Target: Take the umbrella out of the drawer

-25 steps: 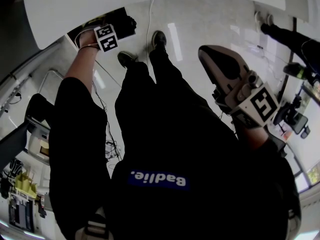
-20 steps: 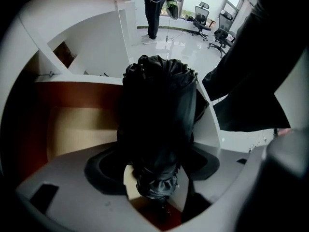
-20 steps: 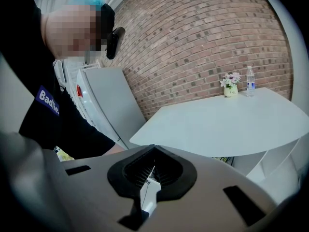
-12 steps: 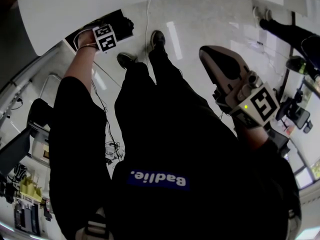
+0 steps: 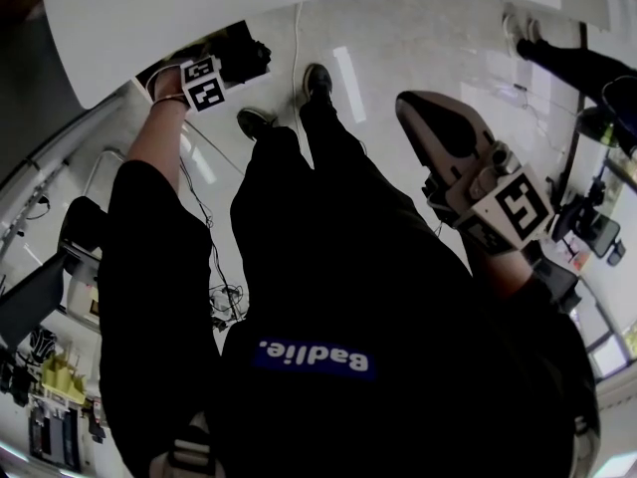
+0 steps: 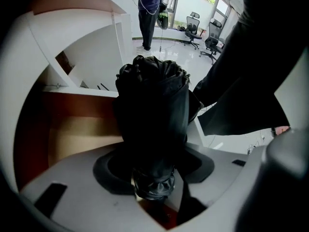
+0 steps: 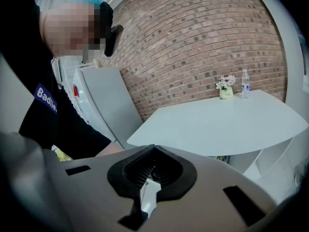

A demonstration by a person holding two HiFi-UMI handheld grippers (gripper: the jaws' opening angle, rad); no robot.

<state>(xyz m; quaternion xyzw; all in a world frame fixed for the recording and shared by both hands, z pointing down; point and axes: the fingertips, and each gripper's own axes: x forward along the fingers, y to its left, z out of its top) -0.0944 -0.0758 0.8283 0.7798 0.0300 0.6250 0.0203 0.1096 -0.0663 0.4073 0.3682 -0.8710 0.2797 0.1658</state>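
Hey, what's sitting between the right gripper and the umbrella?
In the head view, the person's own black-trousered legs stand between the right gripper and the umbrella.

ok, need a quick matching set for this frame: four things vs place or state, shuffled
1 umbrella
2 right gripper
3 water bottle
4 drawer

a on the white table
b jaws together, empty
c between the jaws of the left gripper
d open, wood inside

Pairs: 1-c, 2-b, 3-a, 4-d. The left gripper's jaws are closing on the umbrella.
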